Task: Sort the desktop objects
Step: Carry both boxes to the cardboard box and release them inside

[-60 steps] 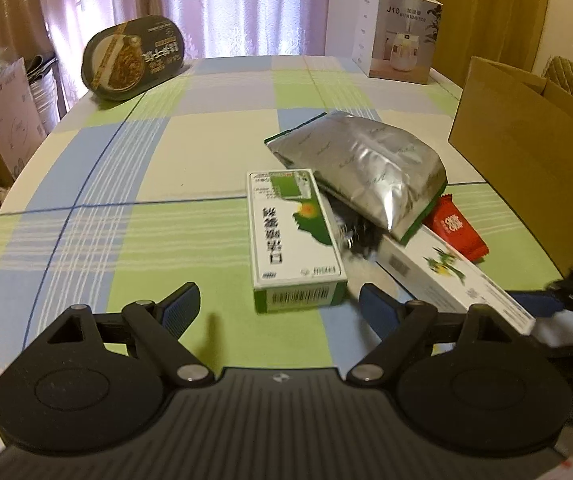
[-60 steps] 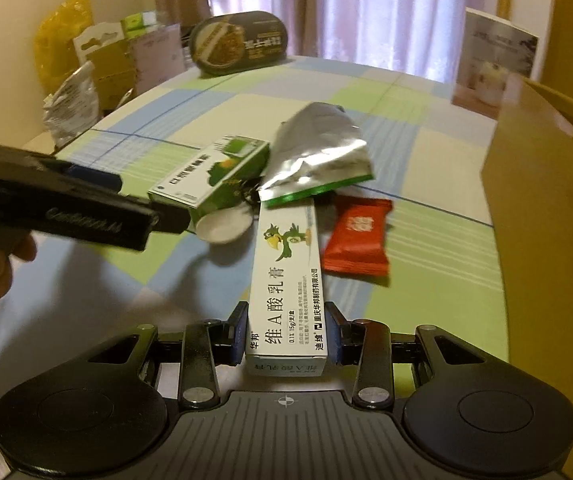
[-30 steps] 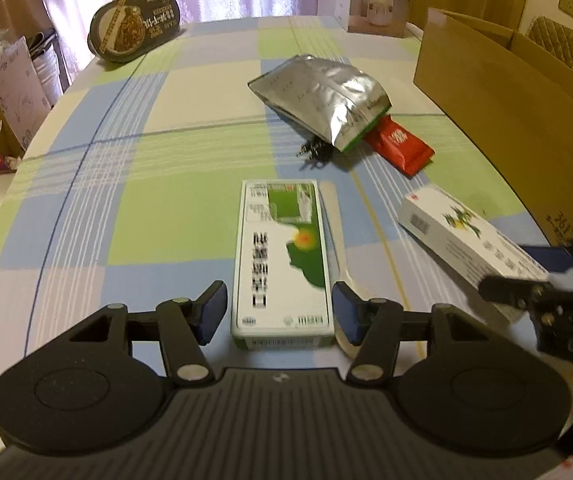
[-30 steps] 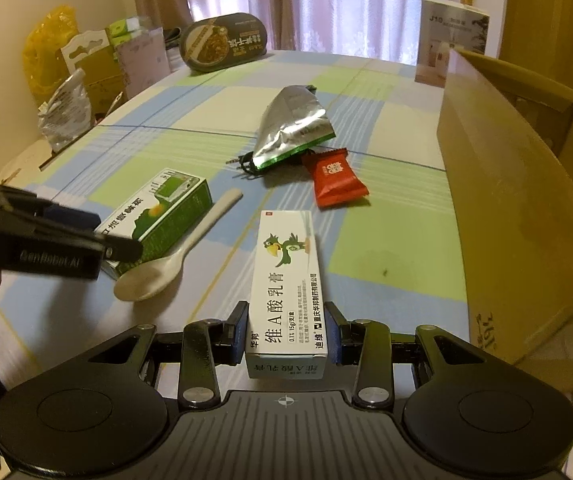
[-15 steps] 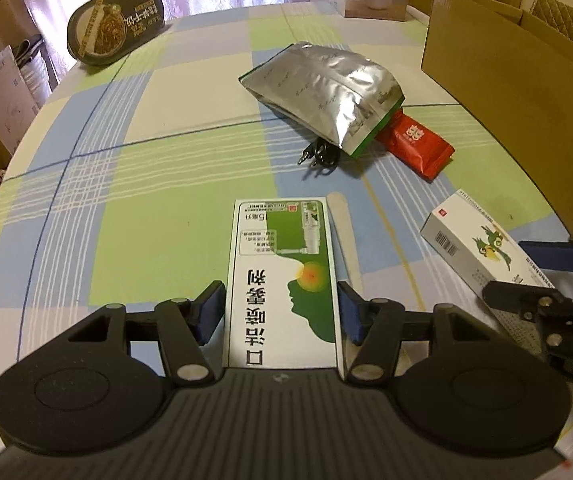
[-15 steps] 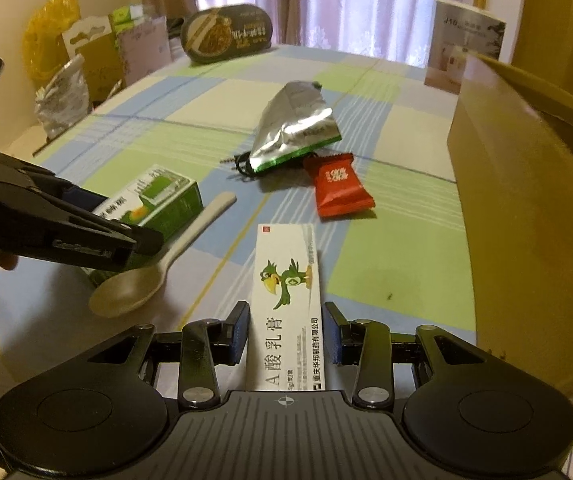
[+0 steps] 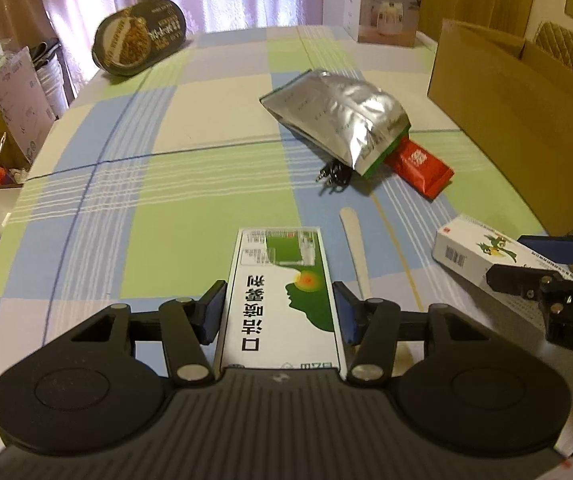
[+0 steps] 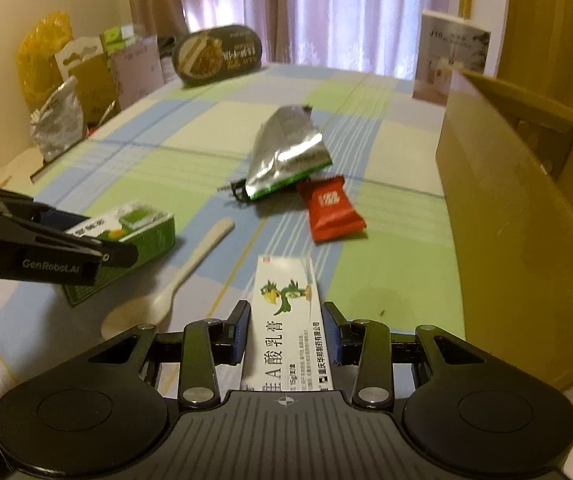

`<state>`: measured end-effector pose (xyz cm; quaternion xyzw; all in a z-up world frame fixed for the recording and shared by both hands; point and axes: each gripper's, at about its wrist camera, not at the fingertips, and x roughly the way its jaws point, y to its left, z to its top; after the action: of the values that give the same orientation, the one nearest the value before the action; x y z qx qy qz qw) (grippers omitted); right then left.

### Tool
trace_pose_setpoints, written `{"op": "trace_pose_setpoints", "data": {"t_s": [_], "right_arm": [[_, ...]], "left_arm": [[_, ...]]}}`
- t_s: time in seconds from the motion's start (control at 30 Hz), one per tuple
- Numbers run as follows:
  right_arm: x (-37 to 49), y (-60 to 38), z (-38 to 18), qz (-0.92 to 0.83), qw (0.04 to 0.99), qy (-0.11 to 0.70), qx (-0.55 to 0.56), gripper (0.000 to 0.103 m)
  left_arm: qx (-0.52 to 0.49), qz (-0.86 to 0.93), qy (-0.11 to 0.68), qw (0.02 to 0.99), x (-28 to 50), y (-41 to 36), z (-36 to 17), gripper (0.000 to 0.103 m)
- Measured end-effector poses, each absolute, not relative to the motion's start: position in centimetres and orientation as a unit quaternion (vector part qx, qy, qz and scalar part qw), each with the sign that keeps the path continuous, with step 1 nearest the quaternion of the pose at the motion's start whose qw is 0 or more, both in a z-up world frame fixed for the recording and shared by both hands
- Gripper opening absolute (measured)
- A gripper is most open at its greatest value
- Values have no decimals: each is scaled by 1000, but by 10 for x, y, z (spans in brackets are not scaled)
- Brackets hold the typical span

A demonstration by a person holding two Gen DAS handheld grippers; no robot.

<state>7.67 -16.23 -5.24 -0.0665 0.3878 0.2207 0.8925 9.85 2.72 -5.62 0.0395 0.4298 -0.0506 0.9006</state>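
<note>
Left gripper [image 7: 279,312]: jaws clamped on the green-and-white medicine box [image 7: 282,300], blue pads pressed to both long sides. In the right wrist view the box's far end looks lifted off the tablecloth [image 8: 386,284], though blur makes that hard to confirm.

Right gripper [image 8: 286,338]: jaws closed on the white ointment box [image 8: 288,320] with the green parrot print, pads tight on both sides, box pointing forward along the fingers.

Landmark = silver foil pouch [image 7: 338,120], mid-table.
- Red snack packet [image 7: 418,164]: just beside the pouch, one end tucked under its green edge.
- Black plug/cable bit [image 7: 332,174]: sticks out from under the pouch's near corner.
- Cream spoon [image 8: 174,288]: on the cloth nearer the grippers than the pouch, between the two held boxes, bowl toward the camera.
- Cardboard box [image 8: 526,208]: open-topped, to the right of the pouch along the table edge.
- Oval noodle tub [image 7: 138,42]: well beyond the pouch, far left, standing on edge by the curtain.
- White appliance carton [image 7: 390,4]: beyond the pouch, far right corner.
</note>
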Motion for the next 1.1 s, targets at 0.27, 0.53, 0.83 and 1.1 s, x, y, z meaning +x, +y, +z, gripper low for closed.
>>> {"op": "trace_pose_setpoints", "data": {"t_s": [0.27, 0.53, 0.83, 1.1], "right_arm": [[64, -163, -47, 217, 894, 387, -61, 35], [62, -161, -62, 221, 884, 406, -70, 36], [75, -156, -77, 222, 876, 421, -75, 36], [72, -161, -65, 217, 886, 406, -61, 35]], "left_arm": [[41, -51, 431, 900, 84, 30, -52, 50], [47, -45, 459, 886, 88, 32, -74, 51], [48, -46, 465, 883, 98, 31, -84, 51], [38, -36, 448, 892, 94, 37, -69, 50]]}}
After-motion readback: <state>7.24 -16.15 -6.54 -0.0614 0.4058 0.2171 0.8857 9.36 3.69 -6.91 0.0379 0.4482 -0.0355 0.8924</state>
